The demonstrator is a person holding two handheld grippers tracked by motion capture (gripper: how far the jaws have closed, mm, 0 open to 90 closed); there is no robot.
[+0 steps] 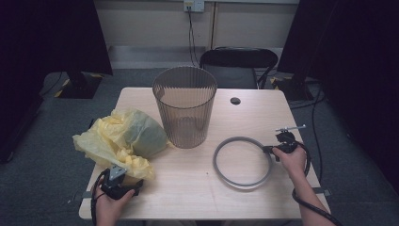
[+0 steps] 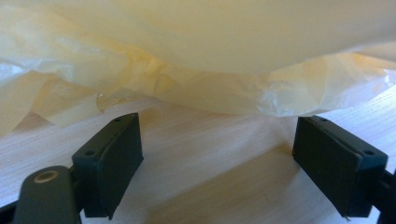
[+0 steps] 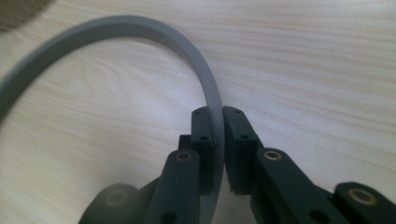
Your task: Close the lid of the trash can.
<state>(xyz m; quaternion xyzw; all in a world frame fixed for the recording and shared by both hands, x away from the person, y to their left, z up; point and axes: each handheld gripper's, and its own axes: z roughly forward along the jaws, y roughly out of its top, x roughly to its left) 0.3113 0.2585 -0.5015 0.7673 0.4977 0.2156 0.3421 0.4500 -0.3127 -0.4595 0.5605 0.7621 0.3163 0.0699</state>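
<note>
The right gripper (image 3: 218, 140) pinched the grey ring (image 1: 242, 161) beside the bin (image 1: 184, 107) and might let it slip; the left gripper (image 2: 217, 154) gaped before the yellow bag (image 1: 122, 139).

A ribbed, translucent grey bin (image 1: 185, 106) stands upright and open on the worktop (image 1: 188, 183), a crumpled yellow bag (image 1: 121, 140) heaped just left of it and a flat grey ring (image 1: 242, 161) lying at its right.

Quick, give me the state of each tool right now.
Left tool: open, empty, jaws wide apart just short of the yellow bag.
Right tool: shut on the grey ring.
</note>
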